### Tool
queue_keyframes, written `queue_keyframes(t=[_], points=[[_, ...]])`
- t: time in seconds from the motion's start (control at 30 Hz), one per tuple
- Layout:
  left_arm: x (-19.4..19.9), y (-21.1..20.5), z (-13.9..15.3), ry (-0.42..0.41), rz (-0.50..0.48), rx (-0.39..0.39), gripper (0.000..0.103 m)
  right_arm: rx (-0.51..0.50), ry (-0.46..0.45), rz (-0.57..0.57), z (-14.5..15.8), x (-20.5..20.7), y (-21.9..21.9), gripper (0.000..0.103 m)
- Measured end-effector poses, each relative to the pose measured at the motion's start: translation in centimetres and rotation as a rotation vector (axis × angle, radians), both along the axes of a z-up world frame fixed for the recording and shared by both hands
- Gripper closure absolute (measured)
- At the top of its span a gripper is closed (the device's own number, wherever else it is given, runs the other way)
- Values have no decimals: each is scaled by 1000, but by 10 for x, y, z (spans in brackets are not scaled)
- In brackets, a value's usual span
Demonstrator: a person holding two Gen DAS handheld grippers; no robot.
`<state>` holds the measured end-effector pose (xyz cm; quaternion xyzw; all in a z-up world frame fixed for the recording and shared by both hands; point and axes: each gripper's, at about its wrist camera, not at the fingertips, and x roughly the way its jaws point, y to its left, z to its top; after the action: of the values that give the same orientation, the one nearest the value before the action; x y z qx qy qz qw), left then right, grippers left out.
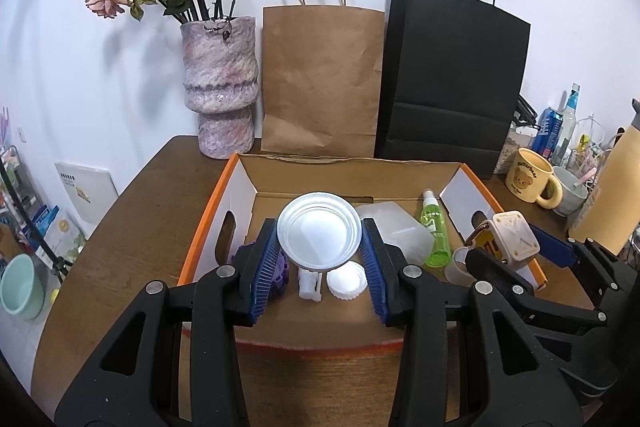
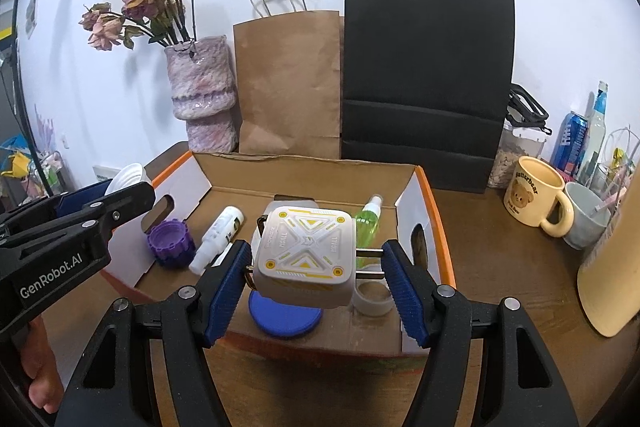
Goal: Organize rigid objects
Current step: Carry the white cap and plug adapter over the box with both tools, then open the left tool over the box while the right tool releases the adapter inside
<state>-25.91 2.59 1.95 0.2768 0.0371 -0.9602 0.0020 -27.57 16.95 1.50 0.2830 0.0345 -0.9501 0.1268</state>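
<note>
- My left claw: half-spread, ribbed blue pads pinching a round white lid, above the box.
- My right claw: wider, clamping a squarish cream tape measure; green bottle at 1 o'clock.

Home: dried roses in vase, mugs, paper bags on wooden table.
</note>
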Motion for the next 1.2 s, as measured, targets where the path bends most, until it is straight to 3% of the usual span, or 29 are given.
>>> queue_keyframes(t=[0.53,1.2], points=[[-37,-3,-10,-20,5,-22,66,28,-6,8,-9,-42,-9,31],[-54,0,-17,-41,-3,-54,66,51,-32,13,-19,-57,-8,31]])
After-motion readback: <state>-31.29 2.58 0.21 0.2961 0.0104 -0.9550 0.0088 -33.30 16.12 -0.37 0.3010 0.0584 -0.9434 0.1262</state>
